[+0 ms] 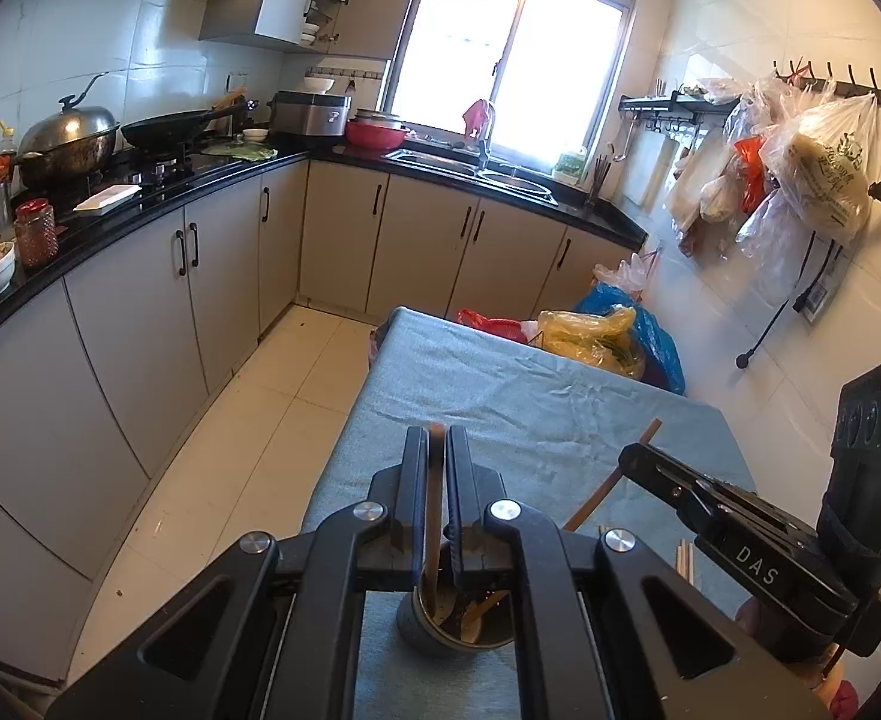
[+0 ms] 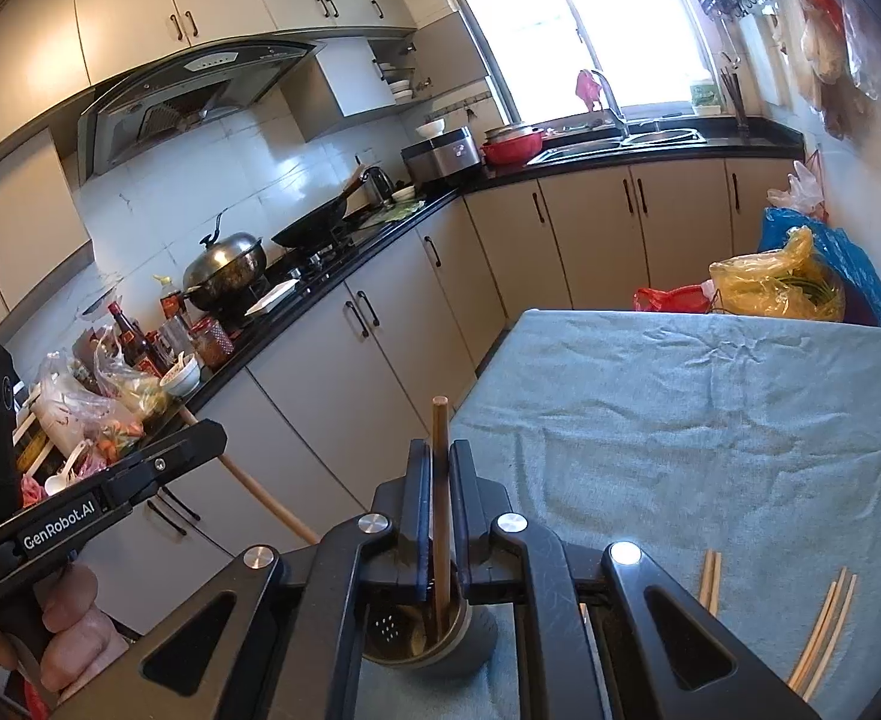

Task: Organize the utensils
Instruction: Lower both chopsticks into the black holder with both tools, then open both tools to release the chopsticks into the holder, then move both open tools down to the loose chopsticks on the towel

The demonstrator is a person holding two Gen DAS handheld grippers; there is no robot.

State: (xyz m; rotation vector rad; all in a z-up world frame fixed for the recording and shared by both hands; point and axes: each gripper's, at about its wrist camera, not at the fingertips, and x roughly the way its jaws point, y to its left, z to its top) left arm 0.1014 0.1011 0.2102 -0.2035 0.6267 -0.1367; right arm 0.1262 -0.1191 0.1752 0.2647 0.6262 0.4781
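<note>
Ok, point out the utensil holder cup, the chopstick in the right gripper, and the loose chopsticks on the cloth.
utensil holder cup (image 2: 440, 657): right wrist view, front rim.
chopstick (image 2: 440, 438): right wrist view, shaft above the jaws.
loose chopsticks (image 2: 824, 630): right wrist view, mid-shaft of the right-hand bundle.

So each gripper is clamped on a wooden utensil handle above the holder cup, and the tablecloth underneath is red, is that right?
Not quite. The tablecloth is pale blue-green, not red, as the right wrist view shows. The rest holds: the left gripper and right gripper each clamp a wooden handle above the holder cup.
</note>
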